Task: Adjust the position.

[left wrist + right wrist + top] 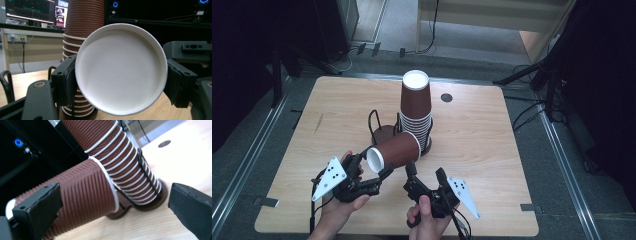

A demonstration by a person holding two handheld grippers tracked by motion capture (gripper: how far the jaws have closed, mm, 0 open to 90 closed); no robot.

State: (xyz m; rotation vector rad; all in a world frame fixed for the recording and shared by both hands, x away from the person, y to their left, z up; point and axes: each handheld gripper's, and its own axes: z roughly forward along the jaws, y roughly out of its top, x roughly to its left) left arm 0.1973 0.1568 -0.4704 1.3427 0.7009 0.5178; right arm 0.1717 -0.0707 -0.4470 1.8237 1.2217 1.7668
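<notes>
Desk (337, 110) carried one wire rack (375, 120) w/ a tall stack of upside-down brown cups (416, 107); approx. ten rims counted, exact no. unclear. One single cup (394, 150) lay sideways in the air just in front of the stack, left gripper (374, 177) clenched on its white base end. Right gripper (427, 177) released, jaws wide beside cup's wall. Cup prob. light, ribbed paper, crushable; best held near the stiffer rim or base.

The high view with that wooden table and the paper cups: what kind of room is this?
Probably a lab or recording studio. Monitors glow behind the wooden table, black stands and cables ring it, and dark curtains close it in.
</notes>
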